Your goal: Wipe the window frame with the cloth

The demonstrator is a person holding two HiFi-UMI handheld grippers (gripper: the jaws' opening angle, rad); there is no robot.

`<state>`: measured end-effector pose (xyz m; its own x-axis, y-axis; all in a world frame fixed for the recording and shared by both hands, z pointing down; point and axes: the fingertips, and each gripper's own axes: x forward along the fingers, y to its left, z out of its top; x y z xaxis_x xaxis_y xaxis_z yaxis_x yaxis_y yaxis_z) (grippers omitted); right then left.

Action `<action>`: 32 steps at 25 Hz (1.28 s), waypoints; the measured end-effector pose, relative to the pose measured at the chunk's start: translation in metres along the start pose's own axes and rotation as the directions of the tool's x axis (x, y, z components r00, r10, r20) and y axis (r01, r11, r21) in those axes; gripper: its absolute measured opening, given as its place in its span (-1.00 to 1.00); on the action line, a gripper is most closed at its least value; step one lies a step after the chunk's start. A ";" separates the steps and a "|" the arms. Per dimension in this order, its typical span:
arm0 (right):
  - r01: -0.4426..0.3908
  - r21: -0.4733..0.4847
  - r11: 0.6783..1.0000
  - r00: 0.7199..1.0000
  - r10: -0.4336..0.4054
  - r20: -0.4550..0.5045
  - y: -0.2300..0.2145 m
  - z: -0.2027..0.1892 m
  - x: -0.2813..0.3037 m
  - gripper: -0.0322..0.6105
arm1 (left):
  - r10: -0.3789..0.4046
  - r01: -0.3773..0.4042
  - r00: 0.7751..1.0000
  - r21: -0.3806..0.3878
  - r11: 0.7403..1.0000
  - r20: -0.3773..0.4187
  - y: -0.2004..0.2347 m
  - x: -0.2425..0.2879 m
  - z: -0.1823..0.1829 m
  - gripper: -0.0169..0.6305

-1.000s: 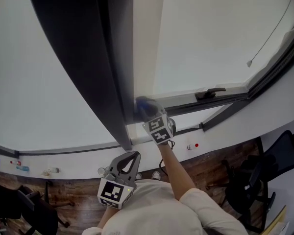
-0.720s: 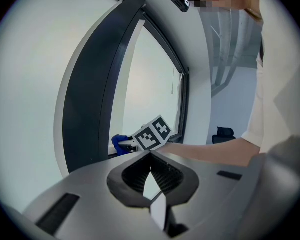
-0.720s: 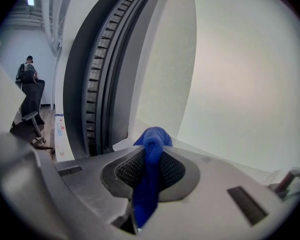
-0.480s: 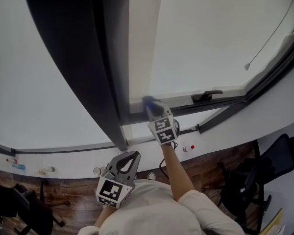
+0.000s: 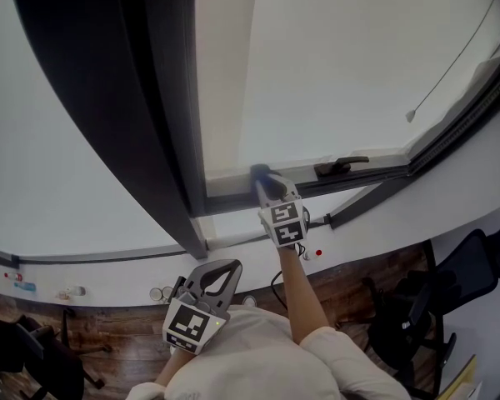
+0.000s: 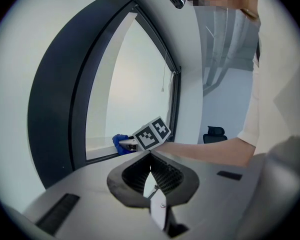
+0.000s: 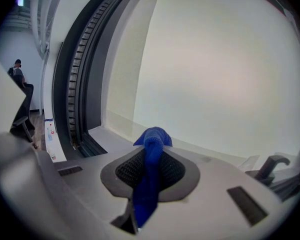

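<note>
Okay, I had the right tool [image 5: 265,183] just left of centre in the head view, jaws clamped tight on the blue cloth [image 5: 258,172]. The cloth was bunched at the tips and pressed against the lower rail of the window frame [image 5: 229,198], beside the dark upright. In the right tool's own view the cloth [image 7: 151,154] ran as a strip between the jaws of the right tool [image 7: 151,165] and stuck out past them as a small wad. The pale sill lay just beyond it. The window handle [image 5: 340,167] sat on the same rail, right of the cloth and apart from it.

I kept the left tool [image 5: 220,270] low in the frame, lower centre, close to my body and well apart from the window. Its own view showed the left tool [image 6: 150,176] with jaws closed together and nothing between them. That view also caught the cloth [image 6: 120,143] at the frame's lower edge, mid-left. An office chair [image 5: 477,263] stood at the far right.
</note>
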<state>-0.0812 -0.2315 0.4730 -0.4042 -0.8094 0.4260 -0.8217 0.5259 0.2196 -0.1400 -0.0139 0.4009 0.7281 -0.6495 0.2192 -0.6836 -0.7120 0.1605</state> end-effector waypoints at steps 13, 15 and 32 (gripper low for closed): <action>0.019 0.016 1.000 1.000 -0.019 0.002 -0.037 -0.012 -0.009 -0.74 | -0.010 0.010 1.000 -0.002 1.000 -0.002 -0.013 0.023 0.004 -0.92; 0.024 0.021 1.000 1.000 -0.024 0.002 -0.042 -0.014 -0.011 -0.74 | -0.008 0.008 1.000 -0.005 1.000 -0.002 -0.014 0.026 0.003 -0.92; 0.114 0.082 0.990 0.993 -0.115 0.014 -0.108 -0.037 -0.029 -0.74 | -0.005 0.004 1.000 -0.019 1.000 -0.025 -0.025 0.047 0.002 -0.92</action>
<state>0.0343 -0.2550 0.4694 -0.3123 -0.8681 0.3857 -0.8925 0.4072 0.1938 -0.0892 -0.0270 0.4056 0.7297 -0.6395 0.2420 -0.6814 -0.7096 0.1795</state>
